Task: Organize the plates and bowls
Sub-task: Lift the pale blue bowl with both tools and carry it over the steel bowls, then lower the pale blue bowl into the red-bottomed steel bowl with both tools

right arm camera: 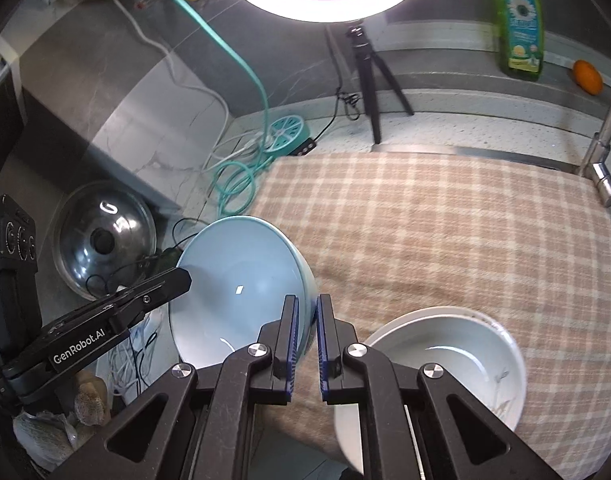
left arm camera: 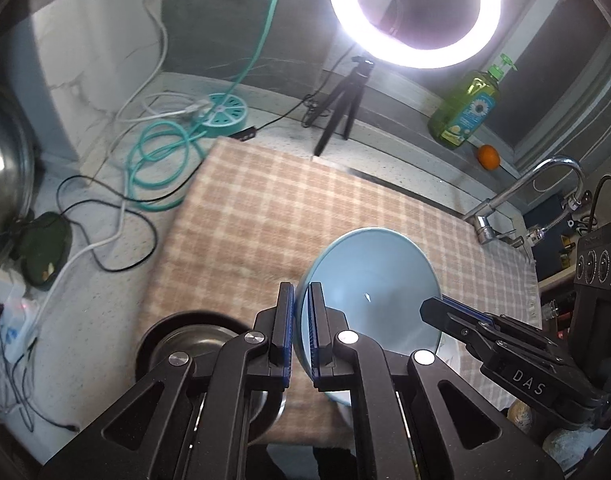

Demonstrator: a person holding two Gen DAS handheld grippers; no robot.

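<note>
A light blue bowl (left arm camera: 369, 280) is held tilted above the checked cloth (left arm camera: 265, 208); it also shows in the right wrist view (right arm camera: 233, 280). My left gripper (left arm camera: 301, 308) is shut on its left rim. My right gripper (right arm camera: 306, 320) is shut on its opposite rim and shows in the left wrist view (left arm camera: 433, 310). My left gripper shows in the right wrist view (right arm camera: 181, 276) at the bowl's far edge. A white bowl (right arm camera: 457, 360) sits on the cloth (right arm camera: 445, 232) under my right gripper. A steel bowl (left arm camera: 193, 344) sits low left of my left gripper.
A ring light on a tripod (left arm camera: 341, 108) stands behind the cloth. A green soap bottle (left arm camera: 465, 112), an orange (left arm camera: 488, 157) and a faucet (left arm camera: 517, 196) are at the right. Teal and white cables (left arm camera: 161, 152) and a steel lid (right arm camera: 101, 236) lie left.
</note>
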